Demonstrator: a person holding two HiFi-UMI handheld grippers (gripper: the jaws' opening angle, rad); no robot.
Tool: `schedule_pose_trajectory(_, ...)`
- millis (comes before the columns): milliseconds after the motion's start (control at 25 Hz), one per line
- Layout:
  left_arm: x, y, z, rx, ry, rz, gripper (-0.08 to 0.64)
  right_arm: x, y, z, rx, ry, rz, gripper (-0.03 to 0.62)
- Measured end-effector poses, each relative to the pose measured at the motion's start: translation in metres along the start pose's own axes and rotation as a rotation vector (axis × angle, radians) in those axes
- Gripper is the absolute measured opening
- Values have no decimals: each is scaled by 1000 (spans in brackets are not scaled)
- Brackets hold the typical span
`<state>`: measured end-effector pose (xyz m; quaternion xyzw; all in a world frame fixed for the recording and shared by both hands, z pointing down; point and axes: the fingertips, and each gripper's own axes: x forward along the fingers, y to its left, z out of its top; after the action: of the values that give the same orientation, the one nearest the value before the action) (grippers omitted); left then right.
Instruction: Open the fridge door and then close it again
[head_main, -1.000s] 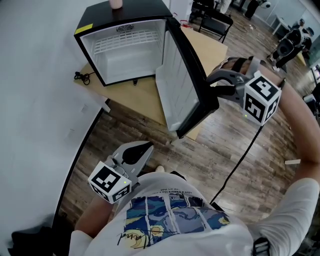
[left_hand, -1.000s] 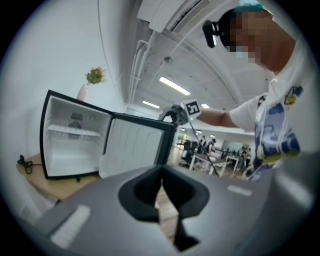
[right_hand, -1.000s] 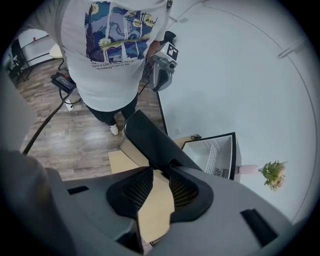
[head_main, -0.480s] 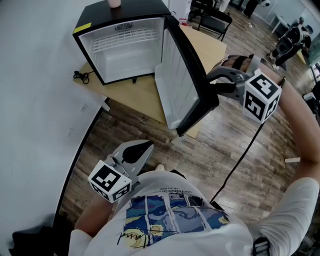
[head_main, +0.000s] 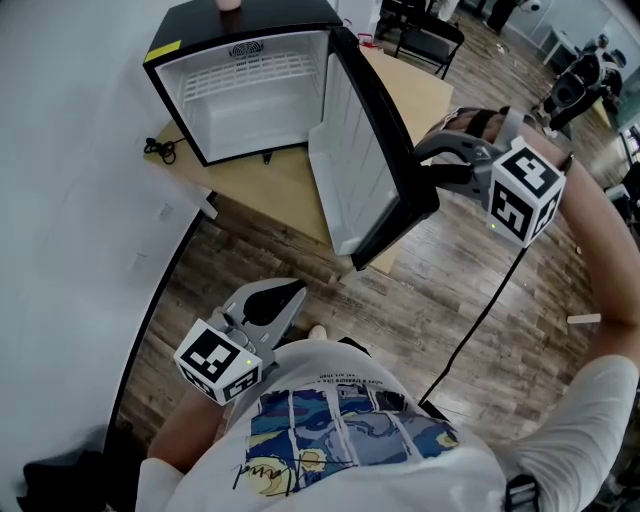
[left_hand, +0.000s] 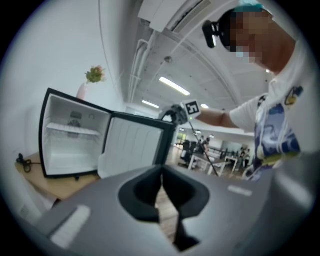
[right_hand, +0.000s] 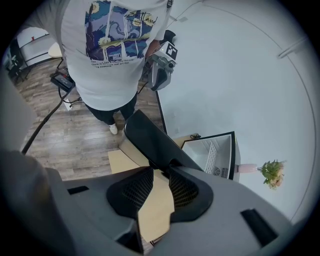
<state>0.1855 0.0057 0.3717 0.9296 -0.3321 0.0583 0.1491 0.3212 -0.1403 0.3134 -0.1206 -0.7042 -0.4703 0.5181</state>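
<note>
A small black fridge (head_main: 250, 100) with a white, bare inside stands on a low wooden platform (head_main: 290, 190). Its door (head_main: 360, 160) is swung wide open to the right. My right gripper (head_main: 425, 168) is at the door's free edge. In the right gripper view the black door (right_hand: 150, 140) edge runs in between the jaws of the right gripper (right_hand: 160, 172), which is shut on it. My left gripper (head_main: 285, 298) hangs low near the person's body, shut and holding nothing. In the left gripper view, that left gripper (left_hand: 161, 175) faces the fridge (left_hand: 75, 140) from a distance.
A pink vase (head_main: 231, 5) with flowers (right_hand: 272, 172) stands on the fridge top. A power cord (head_main: 158, 150) lies at the platform's left end by the white wall. A black cable (head_main: 480, 320) trails across the wooden floor. Chairs (head_main: 430, 40) and desks stand behind the door.
Almost nothing differs. The door and my right gripper hold the same place, and the whole view has shifted very slightly. The left gripper has stayed put.
</note>
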Motion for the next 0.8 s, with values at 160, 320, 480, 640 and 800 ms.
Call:
schedule_pose_trajectory(160,1,0,-2,-5,2,-3,14,0,-1,1,2,-4,-1,75)
schedule_pose_trajectory(320,1,0,-2,-2,4,-6,14,1,0,2,-10,1,3,75)
schedule_pose_trajectory(480,-2,1,-4,-15,2,-8,14,0,-1,7,9,-15,-7,75)
schedule_pose_trajectory(640,-3,1,-3,-24,2,-5,14,0,-3,11,12,-21,-8,75)
schedule_pose_trajectory(800,-5,4,-3,-29,-1,-4,14,3,-7,16,6,-26,1,75)
